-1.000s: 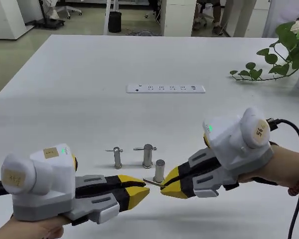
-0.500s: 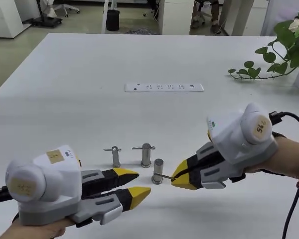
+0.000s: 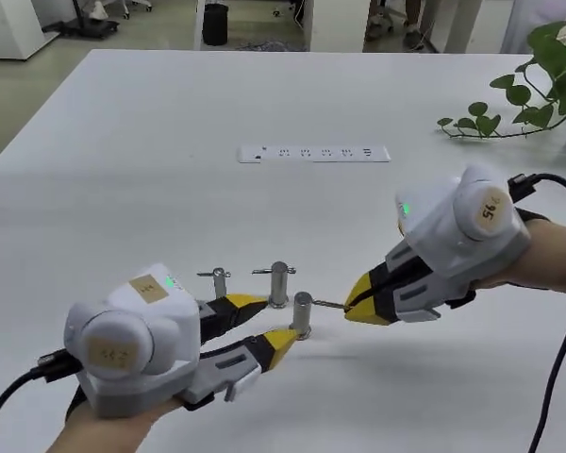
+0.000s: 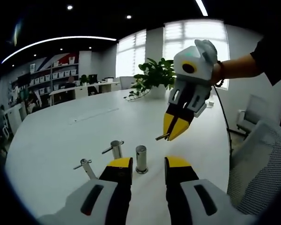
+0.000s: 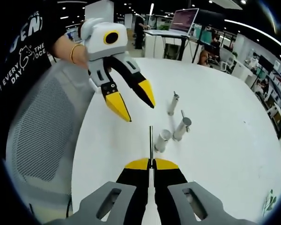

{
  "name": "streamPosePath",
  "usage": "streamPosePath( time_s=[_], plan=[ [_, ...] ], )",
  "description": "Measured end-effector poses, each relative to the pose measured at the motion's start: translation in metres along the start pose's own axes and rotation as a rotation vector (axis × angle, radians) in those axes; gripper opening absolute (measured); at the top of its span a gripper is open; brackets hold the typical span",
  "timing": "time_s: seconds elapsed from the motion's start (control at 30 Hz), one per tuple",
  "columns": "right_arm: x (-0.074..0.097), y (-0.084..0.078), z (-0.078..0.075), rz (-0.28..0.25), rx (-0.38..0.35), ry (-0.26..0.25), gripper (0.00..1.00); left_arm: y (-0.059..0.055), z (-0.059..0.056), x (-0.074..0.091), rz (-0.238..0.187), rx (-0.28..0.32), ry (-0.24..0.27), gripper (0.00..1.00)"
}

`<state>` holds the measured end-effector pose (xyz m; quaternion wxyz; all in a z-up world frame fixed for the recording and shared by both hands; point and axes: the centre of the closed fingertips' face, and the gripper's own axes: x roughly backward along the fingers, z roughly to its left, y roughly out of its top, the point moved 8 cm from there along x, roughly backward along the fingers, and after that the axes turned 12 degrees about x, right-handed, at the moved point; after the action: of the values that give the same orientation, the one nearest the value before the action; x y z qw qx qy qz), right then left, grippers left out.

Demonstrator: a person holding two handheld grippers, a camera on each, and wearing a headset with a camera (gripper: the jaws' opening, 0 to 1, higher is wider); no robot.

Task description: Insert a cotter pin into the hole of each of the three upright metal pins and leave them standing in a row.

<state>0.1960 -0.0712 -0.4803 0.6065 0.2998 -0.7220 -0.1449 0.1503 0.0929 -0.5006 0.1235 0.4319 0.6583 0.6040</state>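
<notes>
The left gripper (image 3: 270,319) was held low by the desk's near edge, jaws parted, pointing away and rightward. The right gripper (image 3: 358,302) faced it, tilted downward, jaws pinched on a cotter pin (image 3: 328,304), its forearm (image 3: 547,269) reaching toward the right edge

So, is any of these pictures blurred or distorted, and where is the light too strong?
Head view: sharp, soft even light, faint shadows on the white table. Left gripper view: fisheye bends the ceiling light strip; the windows are blown out. Right gripper view: the table edge curves, yet the cotter pin in the right gripper's tongs is sharp.
</notes>
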Motion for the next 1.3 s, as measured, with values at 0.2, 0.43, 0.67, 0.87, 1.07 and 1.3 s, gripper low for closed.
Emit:
streamPosePath(
  time_s=[0.2,0.43,0.67,0.87,1.07,1.3],
  plan=[
    [-0.003,-0.006,-0.006,0.024,0.020,0.011,0.00,-0.007,0.002,-0.012,0.021,0.001,0.063,0.27],
    [-0.009,-0.015,-0.012,0.058,0.035,0.030,0.00,-0.010,0.004,-0.023,0.041,0.002,0.099,0.26],
    [-0.015,-0.023,-0.019,0.075,0.048,0.041,0.00,-0.012,0.007,-0.033,0.057,0.019,0.117,0.25],
    [-0.019,-0.025,-0.022,0.079,0.056,0.053,0.00,-0.017,0.009,-0.046,0.079,0.022,0.125,0.23],
    [-0.022,-0.027,-0.024,0.076,0.062,0.066,0.00,-0.020,0.011,-0.055,0.095,0.029,0.123,0.22],
    [-0.024,-0.024,-0.024,0.073,0.075,0.080,0.00,-0.023,0.012,-0.061,0.105,0.039,0.118,0.19]
  ],
)
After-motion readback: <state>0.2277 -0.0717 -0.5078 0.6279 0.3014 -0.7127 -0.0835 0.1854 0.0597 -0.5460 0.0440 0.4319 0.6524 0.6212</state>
